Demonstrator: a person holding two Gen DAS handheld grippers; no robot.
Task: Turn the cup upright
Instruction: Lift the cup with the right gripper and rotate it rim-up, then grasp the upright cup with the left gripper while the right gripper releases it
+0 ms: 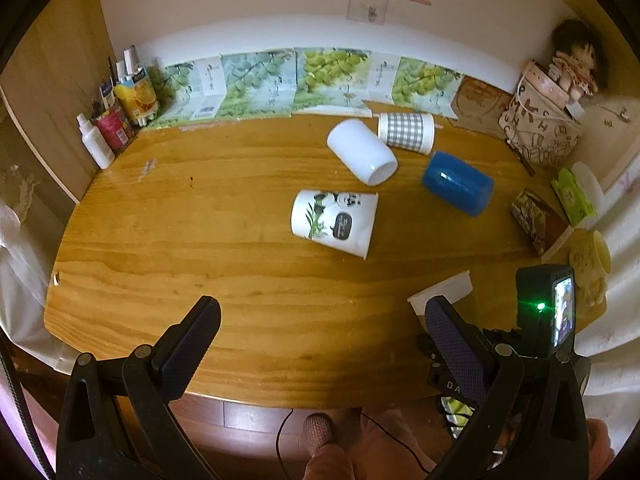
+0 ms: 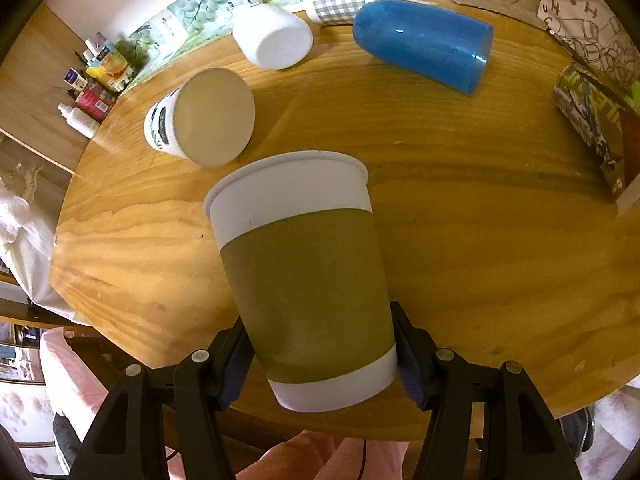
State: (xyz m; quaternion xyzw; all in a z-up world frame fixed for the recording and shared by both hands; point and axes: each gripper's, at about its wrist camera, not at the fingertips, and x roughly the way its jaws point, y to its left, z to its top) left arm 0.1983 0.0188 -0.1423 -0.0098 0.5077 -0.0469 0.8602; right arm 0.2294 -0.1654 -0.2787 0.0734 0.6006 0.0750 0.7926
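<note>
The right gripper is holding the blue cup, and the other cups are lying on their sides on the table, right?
Not quite. In the right wrist view, the right gripper is shut on the paper cup with the olive sleeve, not the blue cup. The blue cup lies on its side on the table with the other cups.

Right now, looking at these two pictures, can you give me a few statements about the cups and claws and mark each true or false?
1. The right claw grips the paper cup with the olive sleeve. True.
2. The left claw holds the panda cup. False: it is open and empty.
3. The blue cup stands upright. False: it lies on its side.
4. The plain white cup lies on the wooden table. True.
</note>
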